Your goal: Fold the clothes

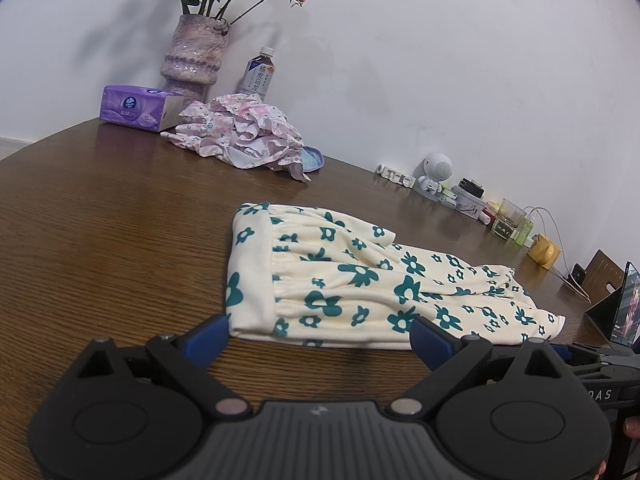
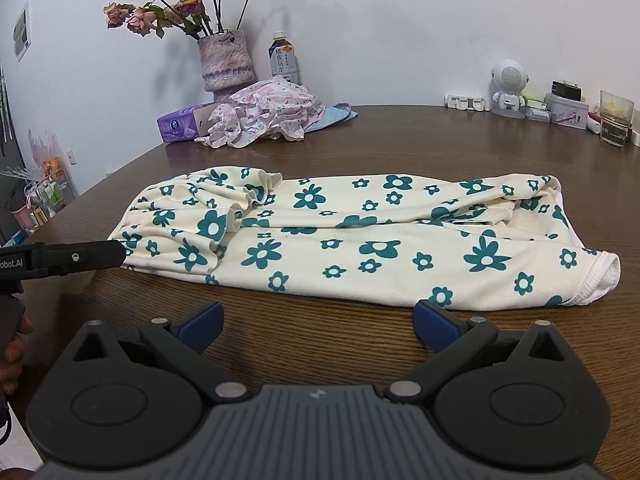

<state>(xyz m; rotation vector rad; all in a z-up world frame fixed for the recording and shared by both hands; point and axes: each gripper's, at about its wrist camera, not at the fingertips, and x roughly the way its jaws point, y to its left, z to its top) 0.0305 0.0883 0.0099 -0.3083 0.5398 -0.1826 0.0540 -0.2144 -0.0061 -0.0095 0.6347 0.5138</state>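
On the brown wooden table [image 2: 360,140] against a white wall [image 2: 400,20] lie flowered trousers [image 2: 340,236]. Both the left gripper [image 1: 320,330] and right gripper [image 2: 319,320] gape empty

Both grippers' fingers [image 1: 204,338] [image 2: 200,326] spread wide

trousers [image 2: 360,236] on table [image 2: 440,136]

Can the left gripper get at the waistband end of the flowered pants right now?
Probably yes: the left gripper is open at the waistband edge, with nothing in between.
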